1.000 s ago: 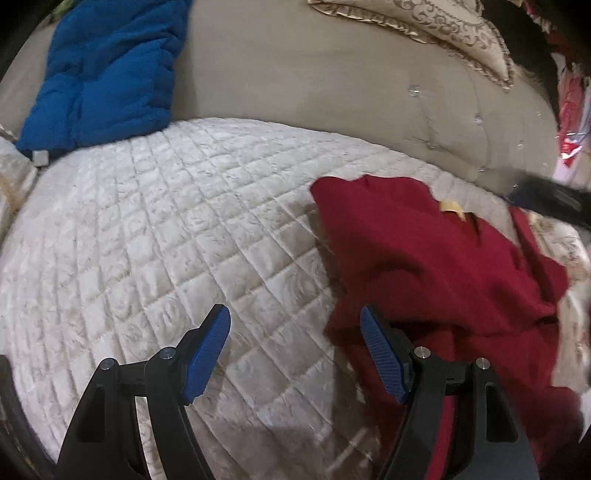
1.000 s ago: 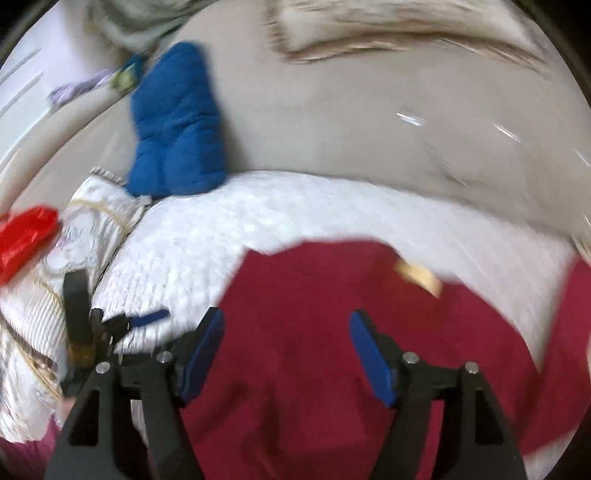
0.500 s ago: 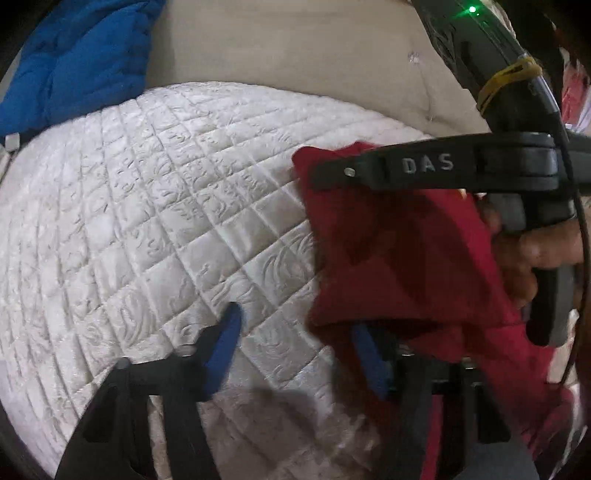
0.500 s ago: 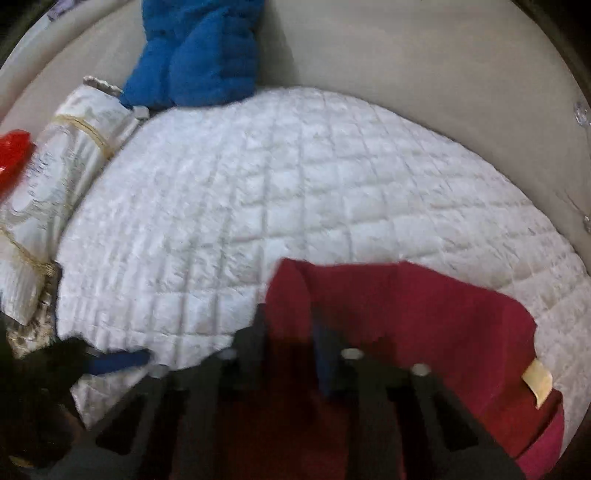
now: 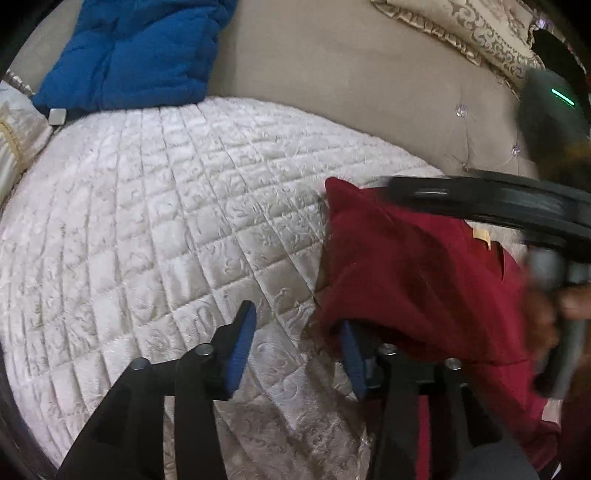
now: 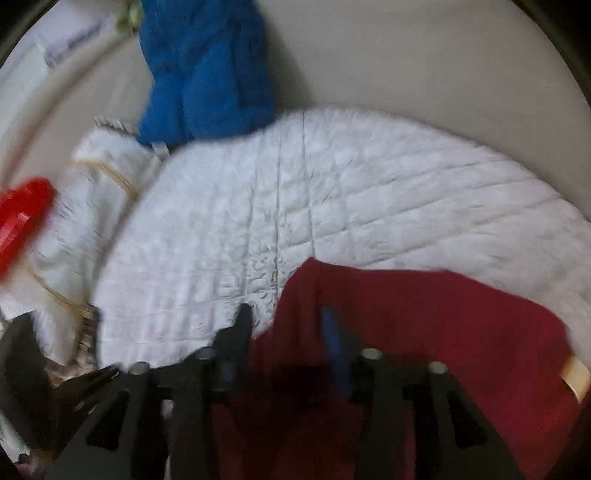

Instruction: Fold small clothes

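A dark red garment (image 5: pixel 424 280) lies on the white quilted bed cover (image 5: pixel 166 221), with a tan neck label (image 5: pixel 480 233) showing. My left gripper (image 5: pixel 295 347) is open at the garment's near left edge; its right finger is under a fold of the cloth. In the right wrist view the garment (image 6: pixel 424 332) lies partly between the jaws of my right gripper (image 6: pixel 291 332), which stand apart. The view is blurred. The right gripper's body (image 5: pixel 498 201) crosses above the garment in the left wrist view.
A blue padded jacket (image 5: pixel 133 55) leans on the beige tufted headboard (image 5: pixel 351 81). A patterned pillow (image 5: pixel 461 33) lies at the back right. A white and gold pillow (image 6: pixel 85 221) and a red object (image 6: pixel 18 221) are at the left.
My right gripper closed at the garment's left edge half a second ago and now stands apart again. The left gripper moved forward to the garment's edge and stayed open.
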`<state>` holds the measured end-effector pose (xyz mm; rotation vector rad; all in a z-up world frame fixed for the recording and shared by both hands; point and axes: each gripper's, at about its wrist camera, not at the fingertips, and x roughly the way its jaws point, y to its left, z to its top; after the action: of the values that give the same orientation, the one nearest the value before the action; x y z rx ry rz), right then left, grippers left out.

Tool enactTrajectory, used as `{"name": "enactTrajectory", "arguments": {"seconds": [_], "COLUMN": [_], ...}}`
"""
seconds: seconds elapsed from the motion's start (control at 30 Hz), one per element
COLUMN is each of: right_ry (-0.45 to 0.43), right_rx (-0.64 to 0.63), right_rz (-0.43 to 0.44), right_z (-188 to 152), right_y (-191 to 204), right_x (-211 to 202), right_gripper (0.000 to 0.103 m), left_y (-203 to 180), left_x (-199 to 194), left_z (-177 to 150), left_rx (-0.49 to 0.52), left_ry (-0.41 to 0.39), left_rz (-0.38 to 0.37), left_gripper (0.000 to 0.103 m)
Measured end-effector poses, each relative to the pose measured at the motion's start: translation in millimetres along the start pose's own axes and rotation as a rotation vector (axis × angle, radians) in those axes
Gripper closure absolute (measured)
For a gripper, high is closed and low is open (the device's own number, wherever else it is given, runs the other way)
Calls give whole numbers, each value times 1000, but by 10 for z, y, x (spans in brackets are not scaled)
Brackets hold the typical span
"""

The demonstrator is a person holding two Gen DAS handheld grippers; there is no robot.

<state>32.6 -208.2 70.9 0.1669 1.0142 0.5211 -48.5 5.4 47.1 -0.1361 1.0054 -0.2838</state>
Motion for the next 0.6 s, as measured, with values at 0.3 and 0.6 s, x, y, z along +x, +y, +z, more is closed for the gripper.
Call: {"name": "enactTrajectory", "arguments": {"seconds": [0.3,0.6], "right_ry": [-76,-35], "right_rx": [139,256], "right_rz": [-365,-360], "right_z": [-933,-1436], "right_y": [-1188,-1441], "right_x": [-1822,-1684], "right_gripper": [35,35], "left_y": [-47,131], "left_x": [-132,-491], "left_z": [-141,-11], "left_rx": [112,-142], "left_ry": [20,-104], "left_rz": [107,59], "left_gripper": [73,73]}}
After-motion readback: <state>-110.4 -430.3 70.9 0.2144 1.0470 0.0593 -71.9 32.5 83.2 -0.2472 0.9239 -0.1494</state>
